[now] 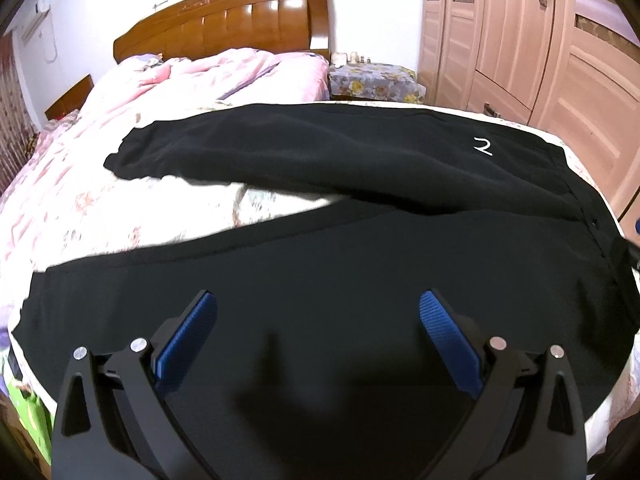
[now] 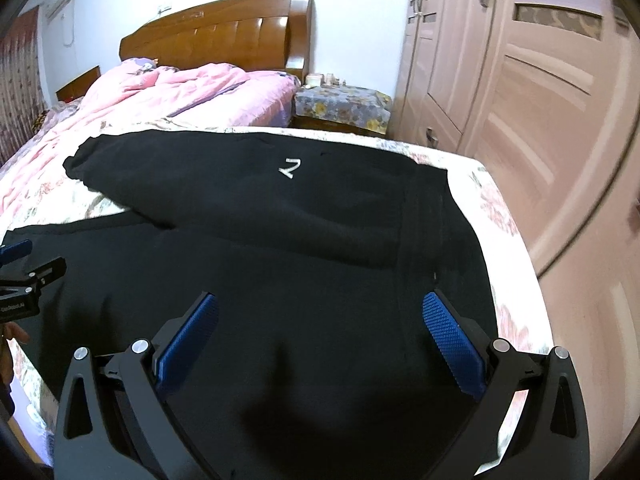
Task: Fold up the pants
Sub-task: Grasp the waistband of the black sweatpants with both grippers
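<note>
Pants (image 1: 320,184) beneath spread fingers (image 1: 188,336)

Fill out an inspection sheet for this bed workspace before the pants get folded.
Surface: bed with a floral sheet, its near end taken up by the pants.
Job's things: black pants spread flat and unfolded, legs splayed apart toward the left, white logo on the far leg, waistband at the right.
Clutter: pink quilt bunched at the head of the bed, clear of the pants.
Grippers: left gripper open above the near leg; right gripper open above the waistband end; neither grips cloth.
Cables: nothing seen.
Surroundings: wooden headboard, nightstand under a floral cover with small items, wardrobe at right.
</note>
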Demonstrator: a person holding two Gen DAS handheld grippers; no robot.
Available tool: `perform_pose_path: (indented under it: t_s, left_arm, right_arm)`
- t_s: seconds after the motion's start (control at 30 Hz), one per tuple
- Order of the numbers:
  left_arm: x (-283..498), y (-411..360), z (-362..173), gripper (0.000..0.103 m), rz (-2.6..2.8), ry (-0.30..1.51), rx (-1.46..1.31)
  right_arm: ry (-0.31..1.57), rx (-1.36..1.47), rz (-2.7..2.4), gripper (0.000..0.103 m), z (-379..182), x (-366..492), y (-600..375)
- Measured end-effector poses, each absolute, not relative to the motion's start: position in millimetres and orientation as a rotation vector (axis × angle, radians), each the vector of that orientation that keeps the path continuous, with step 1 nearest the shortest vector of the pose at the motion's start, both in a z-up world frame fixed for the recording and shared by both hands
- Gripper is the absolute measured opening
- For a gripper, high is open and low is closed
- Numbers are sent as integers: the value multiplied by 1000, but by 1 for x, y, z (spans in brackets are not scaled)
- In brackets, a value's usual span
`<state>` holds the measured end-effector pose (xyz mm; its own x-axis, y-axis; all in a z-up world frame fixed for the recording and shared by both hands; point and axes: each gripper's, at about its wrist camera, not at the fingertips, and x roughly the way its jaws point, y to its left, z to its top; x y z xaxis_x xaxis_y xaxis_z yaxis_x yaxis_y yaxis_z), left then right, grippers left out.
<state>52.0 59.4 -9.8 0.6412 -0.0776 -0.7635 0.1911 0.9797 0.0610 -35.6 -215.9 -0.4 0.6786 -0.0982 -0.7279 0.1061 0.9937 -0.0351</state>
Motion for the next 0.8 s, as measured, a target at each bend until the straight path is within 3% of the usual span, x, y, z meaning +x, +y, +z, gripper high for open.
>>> perform_pose_path:
  t_s: [0.2,0.37,0.57,0.8]
  left_arm:
    - [113,46,5,101,-240,843,200]
    - [184,34,25,101,-449,695,265]
    - [292,17,1,101,-663,859,306]
    - [367,8,-29,100,-836,966,357]
  right_arm:
    - [841,-119,59,99,2,34,-240]
    - [879,-102,193,99,-10,113,-282]
    - [952,-82,254,98,-39,200,-319]
    - [1071,-98,397,84,-69,246,-329]
